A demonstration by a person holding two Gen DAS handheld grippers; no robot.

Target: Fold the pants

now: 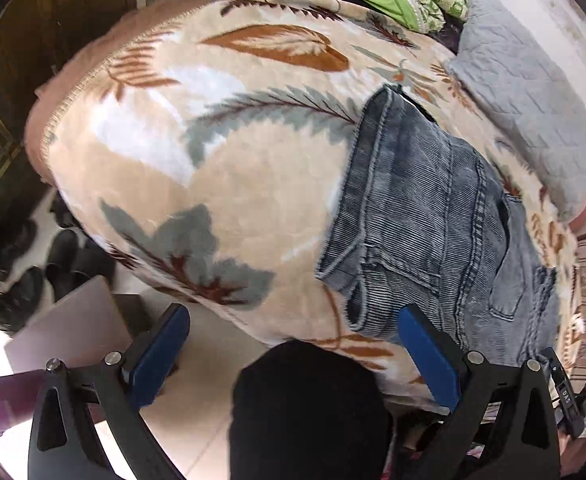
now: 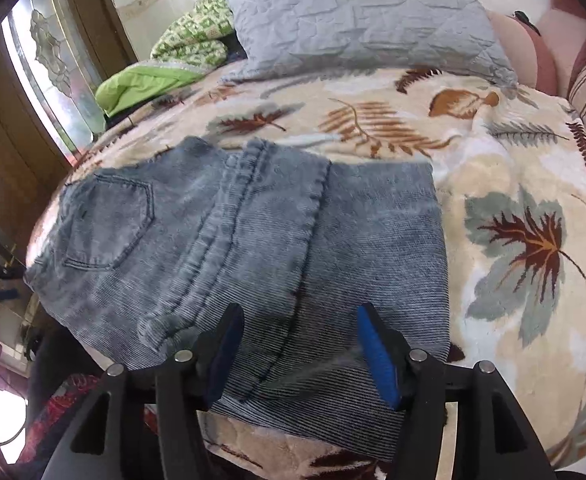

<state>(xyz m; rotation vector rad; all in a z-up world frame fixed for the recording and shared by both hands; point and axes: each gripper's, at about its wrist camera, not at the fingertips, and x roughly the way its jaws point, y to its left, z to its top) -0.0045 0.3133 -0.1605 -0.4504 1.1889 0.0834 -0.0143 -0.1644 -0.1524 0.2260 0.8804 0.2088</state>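
Pants [image 2: 253, 240] folded on blanket [image 2: 513, 200]; tool label [image 1: 565, 394] reads maybe "DAS".

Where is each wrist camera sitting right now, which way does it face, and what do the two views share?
Left wrist: on the left tool, looking down past the near edge of the leaf-print blanket; open fingers and a dark clothed limb, perhaps the person's knee, show, with jeans to its right.
Right wrist: on the right tool, looking across the bed toward a grey pillow; open fingers hang over the folded jeans.
Shared: jeans, blanket, grey pillow, green bedding.
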